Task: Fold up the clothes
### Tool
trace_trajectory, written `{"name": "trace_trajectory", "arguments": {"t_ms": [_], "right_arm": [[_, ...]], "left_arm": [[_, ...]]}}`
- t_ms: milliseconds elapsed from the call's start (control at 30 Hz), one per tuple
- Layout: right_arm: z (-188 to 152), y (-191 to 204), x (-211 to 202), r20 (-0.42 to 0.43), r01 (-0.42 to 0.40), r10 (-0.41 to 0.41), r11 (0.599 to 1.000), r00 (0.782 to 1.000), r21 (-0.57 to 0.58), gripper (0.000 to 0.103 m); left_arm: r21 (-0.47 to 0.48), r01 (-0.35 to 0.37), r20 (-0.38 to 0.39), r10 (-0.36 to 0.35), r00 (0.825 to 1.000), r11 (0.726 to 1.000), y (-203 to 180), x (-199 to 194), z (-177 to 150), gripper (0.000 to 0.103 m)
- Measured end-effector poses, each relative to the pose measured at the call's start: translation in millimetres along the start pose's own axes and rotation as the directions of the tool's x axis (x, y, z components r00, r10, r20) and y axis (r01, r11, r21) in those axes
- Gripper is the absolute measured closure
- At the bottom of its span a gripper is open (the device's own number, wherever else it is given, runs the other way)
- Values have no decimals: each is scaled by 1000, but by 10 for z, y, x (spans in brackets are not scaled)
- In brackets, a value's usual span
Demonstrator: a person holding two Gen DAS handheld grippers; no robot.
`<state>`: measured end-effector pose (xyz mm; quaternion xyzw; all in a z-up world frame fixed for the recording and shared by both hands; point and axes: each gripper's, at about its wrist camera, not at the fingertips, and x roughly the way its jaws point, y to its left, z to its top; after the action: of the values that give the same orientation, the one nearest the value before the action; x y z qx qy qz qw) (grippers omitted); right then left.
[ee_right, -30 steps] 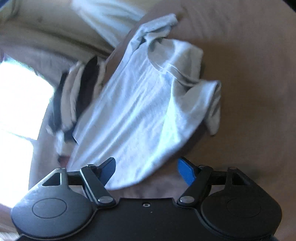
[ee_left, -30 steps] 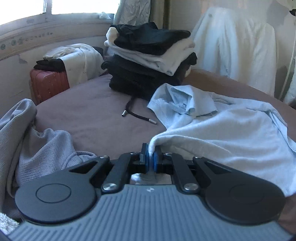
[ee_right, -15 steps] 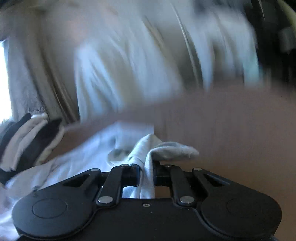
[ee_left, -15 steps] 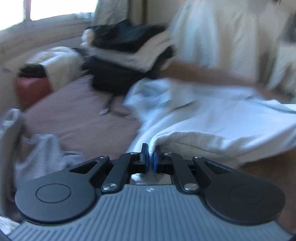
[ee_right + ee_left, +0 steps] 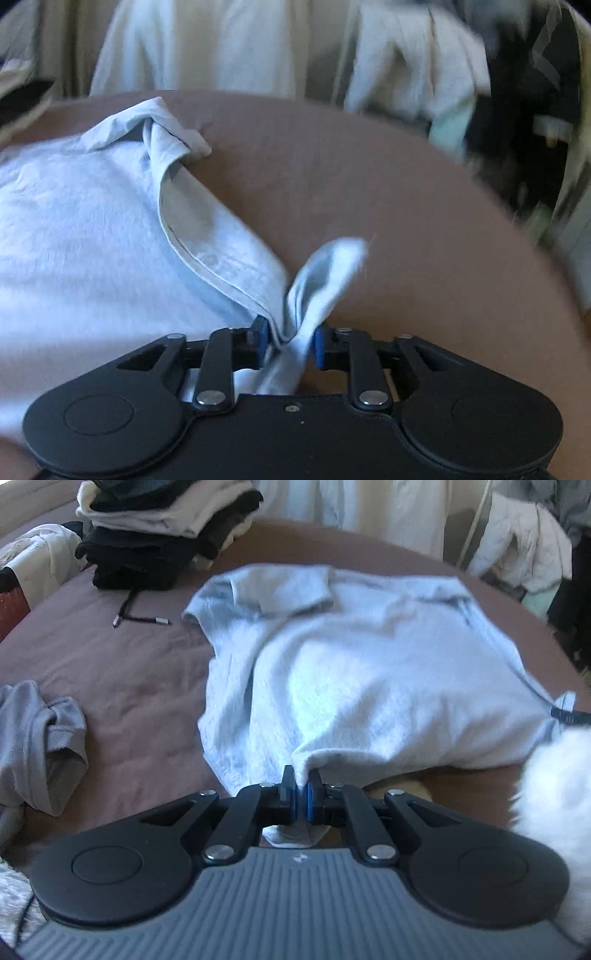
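Note:
A pale blue shirt (image 5: pixel 351 672) lies spread on the brown bed (image 5: pixel 129 672), collar end away from me. My left gripper (image 5: pixel 303 794) is shut on its near hem, which bunches up between the blue pads. In the right wrist view the same shirt (image 5: pixel 92 240) fills the left side. My right gripper (image 5: pixel 290 341) has the shirt's corner between its jaws. Those jaws are opening, and the cloth sits loosely in the gap with a flap standing up above it.
A stack of folded dark and white clothes (image 5: pixel 159 528) stands at the bed's far left, with a black drawstring (image 5: pixel 140 618) trailing from it. A crumpled grey garment (image 5: pixel 40 738) lies near left. Pale clothes (image 5: pixel 207 48) hang behind the bed. Something white and fluffy (image 5: pixel 554 794) is at the right edge.
The shirt has been pulled out flatter across the bed. My right gripper swung round, closed on the shirt's corner, and its jaws now stand wider. My left gripper has kept its hold on the hem.

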<state>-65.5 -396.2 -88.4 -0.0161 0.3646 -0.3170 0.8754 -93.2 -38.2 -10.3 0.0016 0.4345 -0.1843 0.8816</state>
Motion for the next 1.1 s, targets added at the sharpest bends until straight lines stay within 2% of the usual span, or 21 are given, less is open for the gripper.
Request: {"name": "trace_trajectory", "arguments": {"t_ms": [33, 67, 133, 167, 200, 267, 333, 467, 500, 533, 567, 633, 700, 867, 933, 1000, 1033, 1100], "right_arm": [[33, 17, -39, 32, 40, -38, 998, 999, -47, 75], [47, 16, -78, 71, 112, -105, 989, 992, -99, 75], [43, -45, -146, 163, 279, -251, 944, 954, -179, 75], [50, -95, -151, 175, 316, -285, 931, 943, -186, 75], [67, -165, -153, 148, 291, -269, 944, 952, -157, 75], [98, -314, -194, 90, 190, -183, 980, 979, -67, 75], [110, -373, -302, 81, 105, -103, 994, 991, -23, 71], [230, -256, -467, 96, -19, 25, 998, 995, -53, 65], [321, -187, -470, 105, -65, 72, 995, 992, -71, 60], [421, -105, -486, 119, -109, 119, 990, 986, -89, 55], [495, -38, -494, 134, -147, 160, 984, 978, -102, 48], [657, 99, -468, 148, -242, 256, 964, 955, -110, 47], [827, 203, -365, 135, -334, 342, 939, 930, -83, 47], [1332, 509, 134, 45, -463, 464, 886, 885, -12, 47], [1550, 559, 391, -8, -508, 508, 860, 861, 44, 47], [1723, 498, 657, -69, -552, 568, 817, 820, 167, 46], [1773, 434, 795, -89, -578, 614, 775, 784, 257, 46], [1819, 348, 1071, -109, -608, 712, 661, 694, 440, 46]], "left_arm": [[9, -11, 3, 11, 1000, 1000, -14, -22, 15, 98], [17, -25, 3, 25, 1000, 1000, -30, -29, 27, 98], [13, -45, -22, 45, 999, 999, -31, 40, 7, 98], [9, -42, -47, 43, 998, 999, -33, 84, -22, 98], [21, -37, -85, 39, 996, 999, -55, 141, -57, 97], [46, -35, -141, 41, 989, 998, -93, 206, -101, 95], [49, -27, -151, 34, 988, 998, -84, 184, -111, 94], [-4, 1, -60, -1, 998, 1000, 83, -118, 43, 89], [-24, 12, -26, -13, 1000, 1000, 128, -209, 107, 87], [-40, 19, 20, -18, 1000, 999, 170, -315, 184, 80], [-49, 21, 68, -18, 998, 999, 208, -411, 258, 69], [-33, -3, 169, 9, 986, 999, 240, -535, 385, 55], [-16, -22, 202, 24, 979, 1000, 238, -511, 474, 54], [107, -88, 139, 73, 988, 990, 105, -10, 740, 53], [170, -117, 142, 93, 986, 978, 57, 247, 861, 48], [211, -134, 150, 103, 983, 968, 53, 527, 1004, 43], [235, -140, 151, 106, 983, 962, 46, 684, 1087, 42], [281, -160, 161, 118, 980, 946, 50, 946, 1215, 40]]}}
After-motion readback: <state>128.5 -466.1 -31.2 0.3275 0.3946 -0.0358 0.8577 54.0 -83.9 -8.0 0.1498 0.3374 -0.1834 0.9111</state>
